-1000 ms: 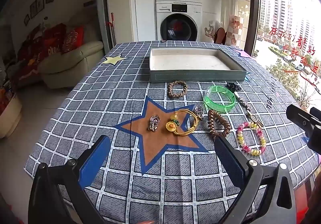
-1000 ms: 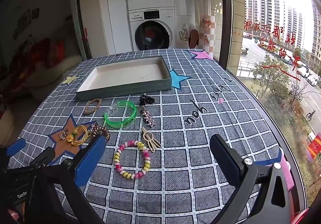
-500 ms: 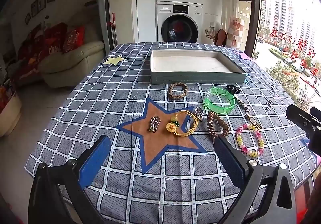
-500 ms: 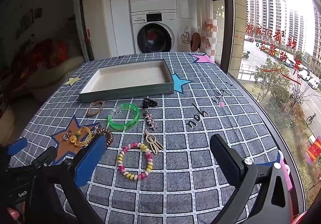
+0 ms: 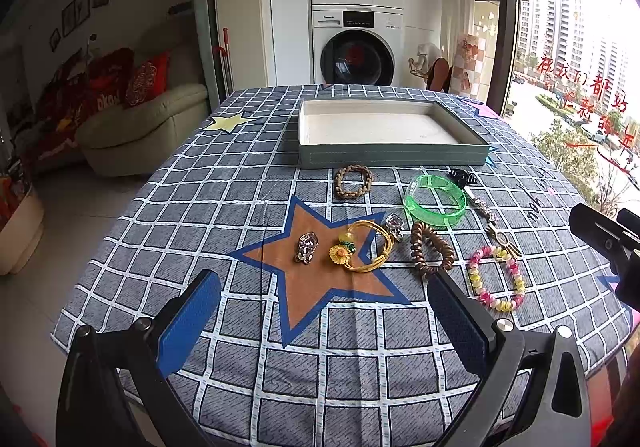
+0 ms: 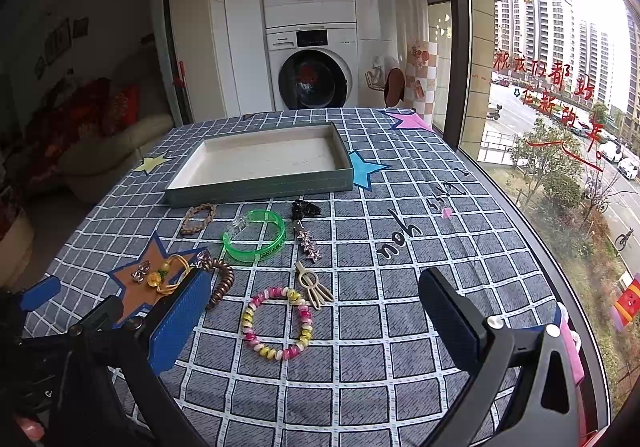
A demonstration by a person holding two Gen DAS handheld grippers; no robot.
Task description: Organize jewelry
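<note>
Both views crept closer; tray (image 5: 390, 159) empty, bead bracelet (image 6: 277, 323) on cloth.

Stacked washers (image 5: 357, 47), sofa (image 5: 144, 127), bright window (image 6: 560, 67)

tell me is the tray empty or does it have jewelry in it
Empty: the tray shows only bare pale lining; nothing lies inside it.

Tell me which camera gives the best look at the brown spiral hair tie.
The left wrist view: the brown spiral hair tie lies there as a whole loop, only its near edge touched by the left gripper's finger. In the right wrist view the right gripper's blue pad covers part of the tie, leaving a curved stretch.
</note>
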